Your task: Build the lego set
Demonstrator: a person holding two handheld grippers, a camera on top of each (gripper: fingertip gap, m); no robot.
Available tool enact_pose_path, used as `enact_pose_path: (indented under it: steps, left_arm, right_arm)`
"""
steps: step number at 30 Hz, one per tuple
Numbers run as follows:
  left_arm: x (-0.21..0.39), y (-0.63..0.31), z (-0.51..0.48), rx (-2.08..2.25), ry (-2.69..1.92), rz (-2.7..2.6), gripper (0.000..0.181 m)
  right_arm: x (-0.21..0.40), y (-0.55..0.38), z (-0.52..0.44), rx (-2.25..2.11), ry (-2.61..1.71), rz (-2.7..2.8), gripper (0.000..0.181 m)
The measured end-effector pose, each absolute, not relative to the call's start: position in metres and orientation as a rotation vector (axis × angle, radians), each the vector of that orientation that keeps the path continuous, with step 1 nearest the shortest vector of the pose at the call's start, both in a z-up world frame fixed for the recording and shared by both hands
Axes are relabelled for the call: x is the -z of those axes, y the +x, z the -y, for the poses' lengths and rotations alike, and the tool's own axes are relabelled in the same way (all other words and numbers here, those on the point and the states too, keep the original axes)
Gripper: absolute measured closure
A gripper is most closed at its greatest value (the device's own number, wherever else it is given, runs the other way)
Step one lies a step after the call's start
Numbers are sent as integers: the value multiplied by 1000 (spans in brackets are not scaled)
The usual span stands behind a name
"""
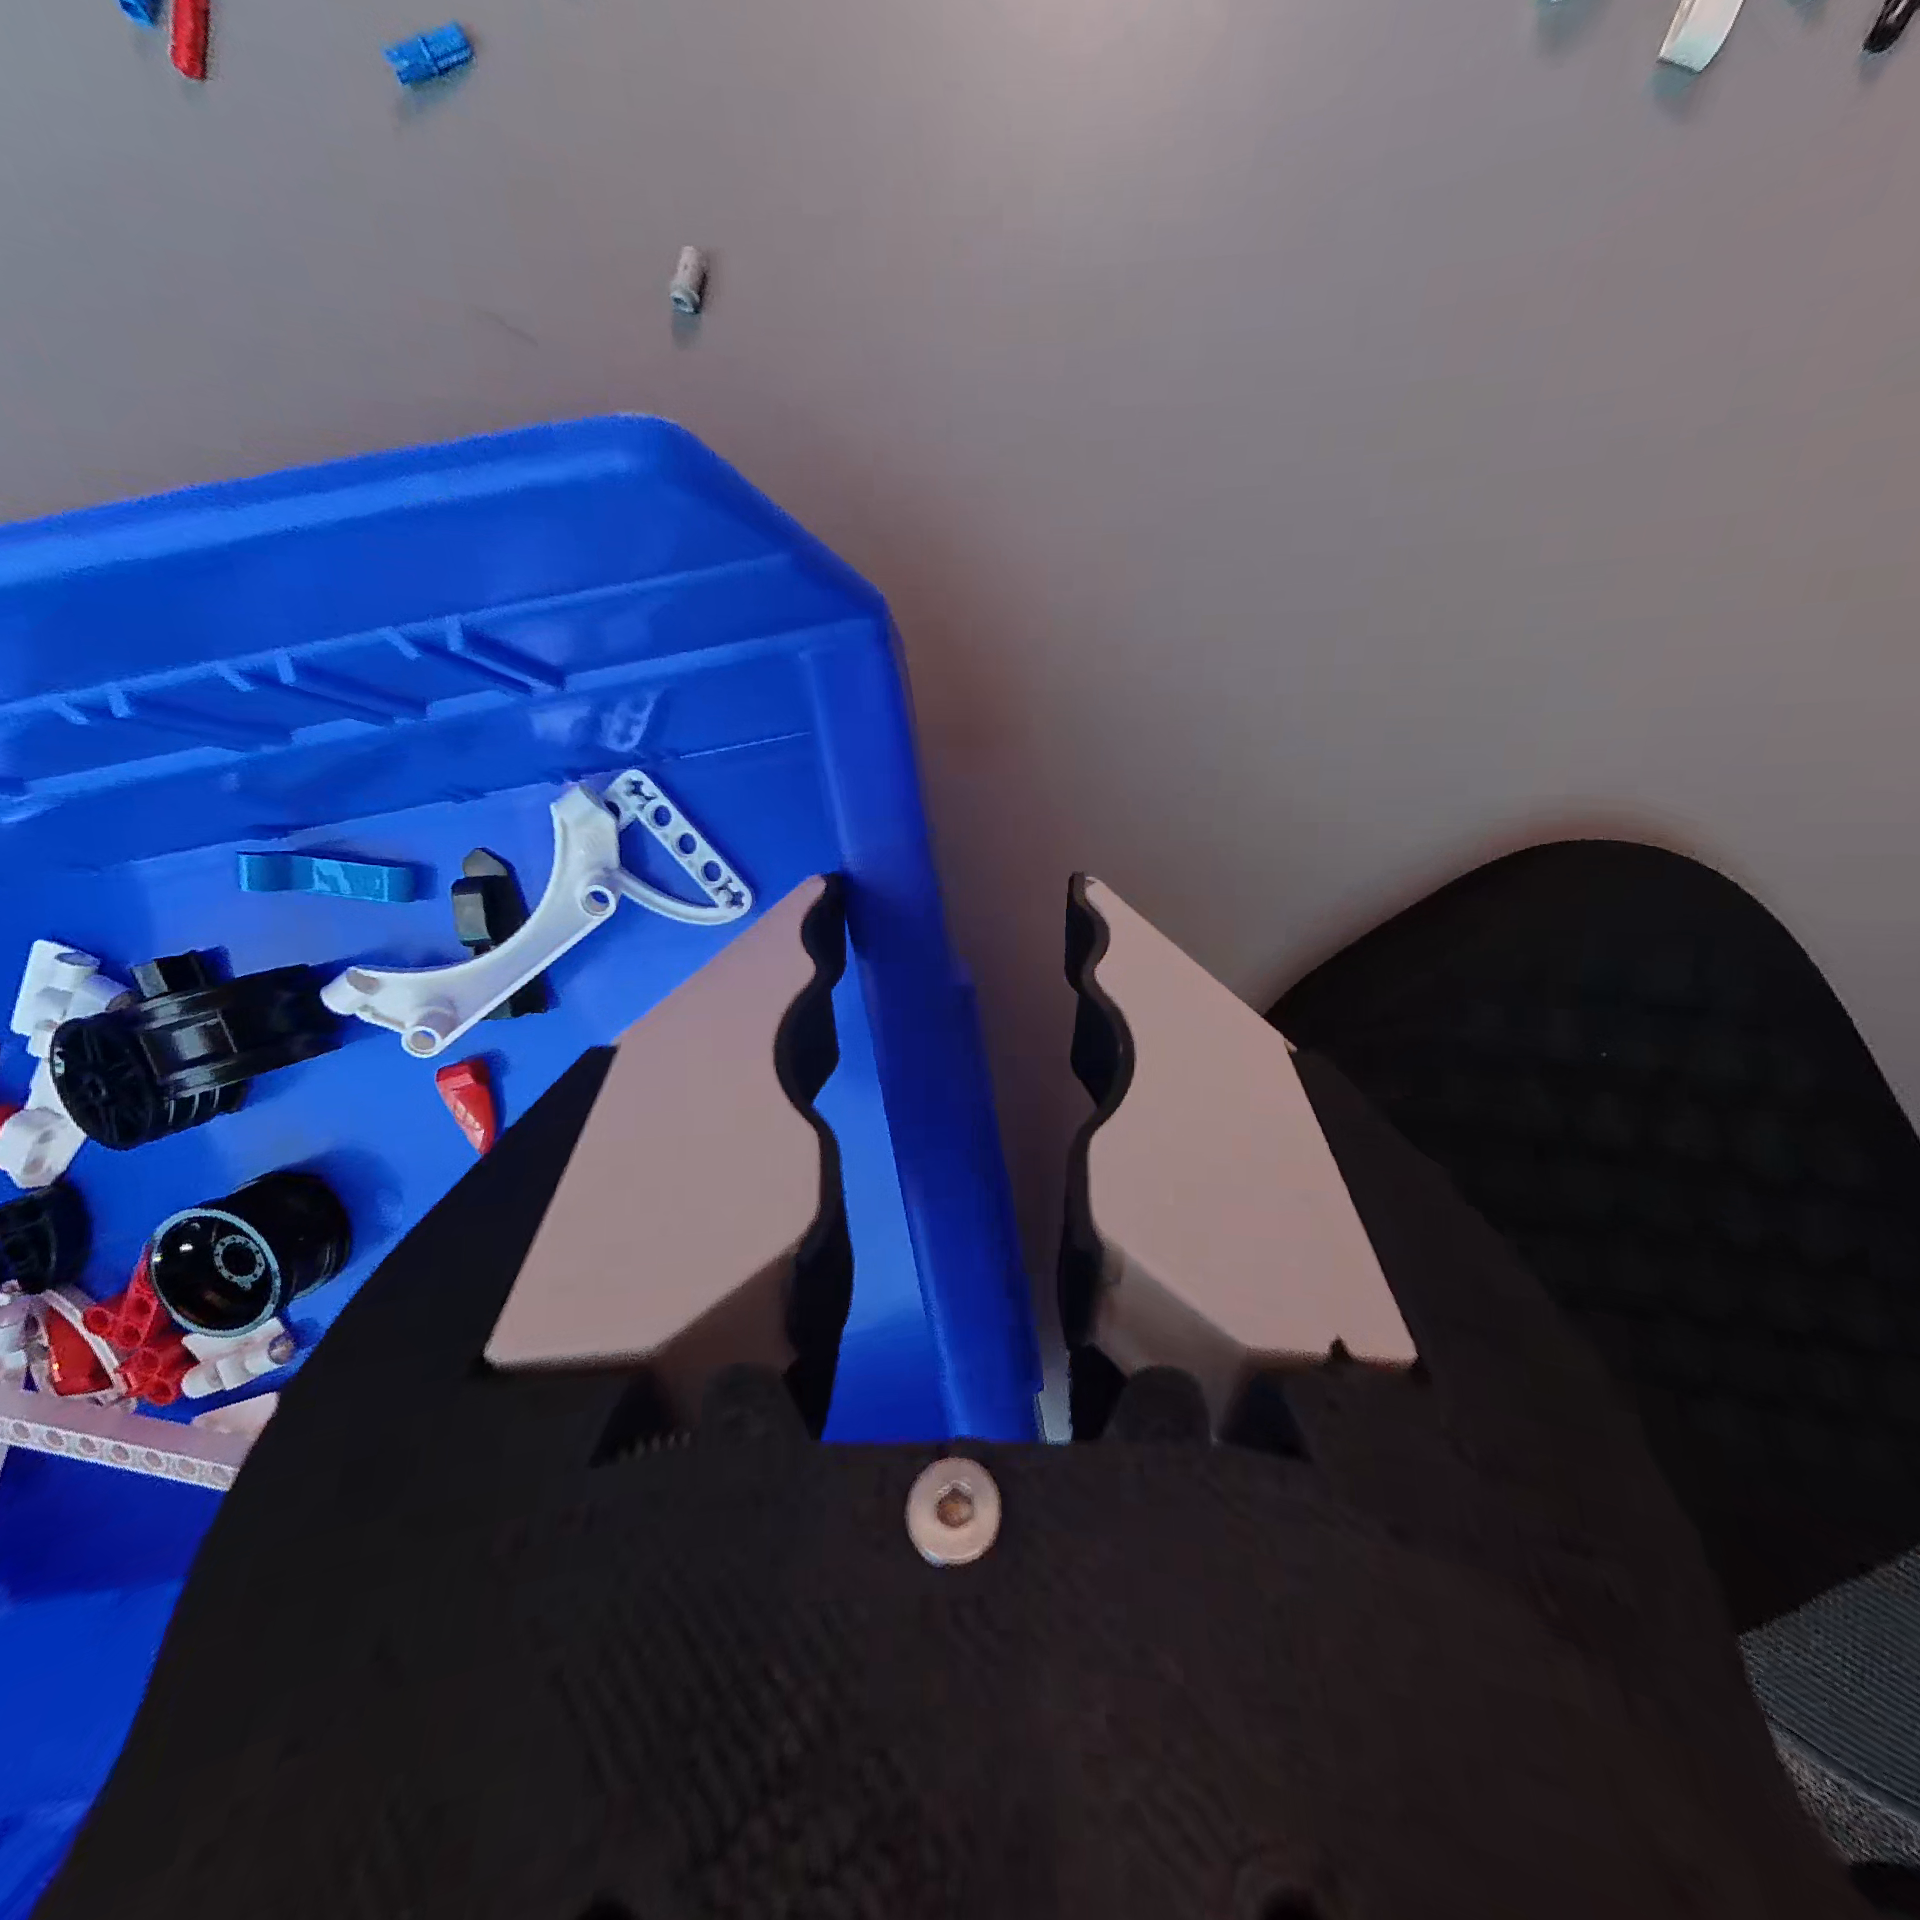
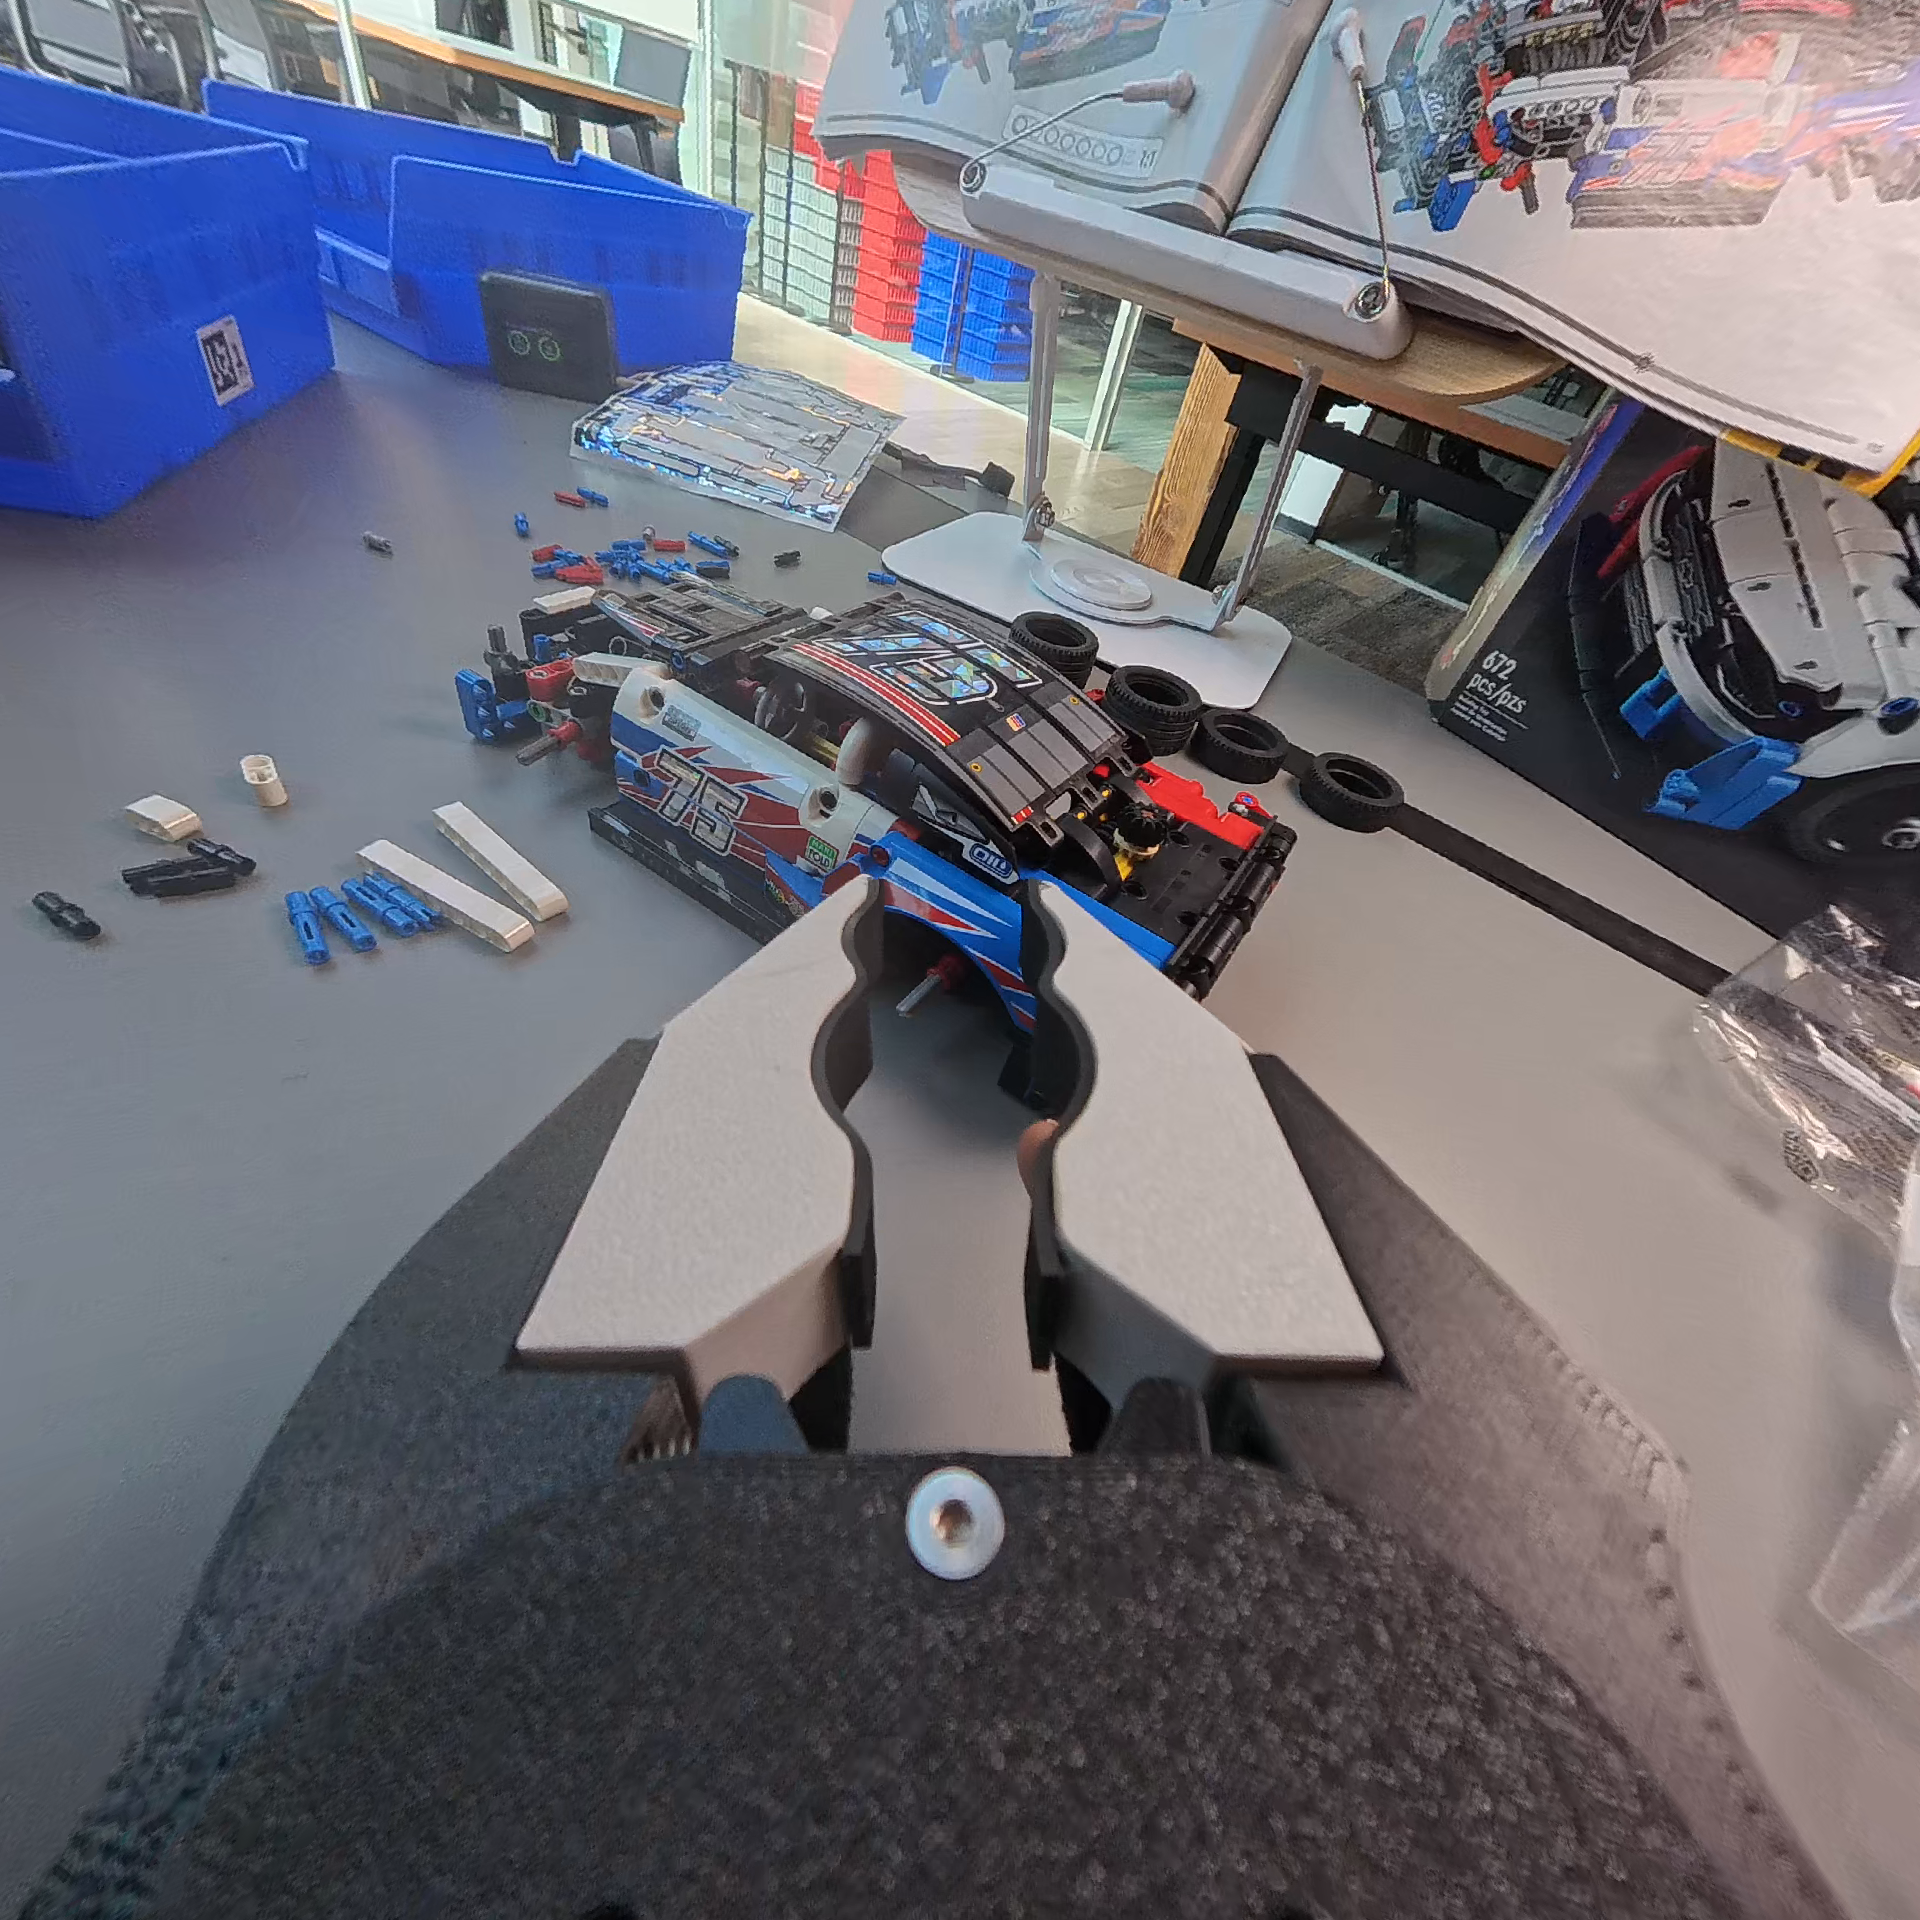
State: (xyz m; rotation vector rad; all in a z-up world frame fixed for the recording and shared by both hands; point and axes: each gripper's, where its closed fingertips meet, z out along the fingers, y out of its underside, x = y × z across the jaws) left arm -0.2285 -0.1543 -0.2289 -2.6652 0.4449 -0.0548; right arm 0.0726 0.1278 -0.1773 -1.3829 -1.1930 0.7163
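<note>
In the left wrist view my left gripper (image 1: 951, 894) is open and empty above the right wall of a blue bin (image 1: 914, 831). The bin holds loose pieces: a white curved panel (image 1: 499, 945), black wheel hubs (image 1: 166, 1049) and small red and white parts. In the right wrist view my right gripper (image 2: 951, 904) is open and empty, its tips just in front of the blue front corner of the partly built race car (image 2: 831, 769), which lies on the grey table.
Four black tyres (image 2: 1236, 743) lie right of the car. White beams (image 2: 447, 894), blue pins (image 2: 353, 914) and black pins lie left of it. Blue bins (image 2: 156, 312), a sticker sheet (image 2: 738, 436), an instruction stand (image 2: 1122, 582), the set box (image 2: 1714, 686) and a plastic bag (image 2: 1829, 1060) ring the table. A black chair (image 1: 1621, 1143) shows.
</note>
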Motion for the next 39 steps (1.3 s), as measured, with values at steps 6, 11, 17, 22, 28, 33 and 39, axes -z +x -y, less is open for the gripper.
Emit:
enact_pose_path:
  steps: [6, 11, 17, 22, 28, 33, 39]
  left_arm:
    - [236, -238, 154, -11, -2661, -446, 158]
    - [235, -238, 153, 3, -2630, -411, 159]
    - [234, -252, 154, -62, -2622, -338, 160]
    - [235, -249, 157, -70, -2630, -371, 160]
    - [200, -251, 145, -176, -2512, -275, 155]
    - [129, -195, 93, -99, -2102, -248, 152]
    - [121, -110, 0, 190, -1841, -225, 150]
  right_arm:
    - [177, 74, -132, -697, -1394, 1171, 158]
    - [175, 76, -135, -712, -1406, 1138, 158]
    - [174, 76, -136, -718, -1407, 1130, 159]
    - [173, 76, -135, -730, -1402, 1131, 159]
    - [172, 76, -132, -746, -1380, 1142, 159]
    - [162, 67, -125, -798, -1334, 1165, 158]
    - [114, 14, -151, -692, -1297, 1421, 160]
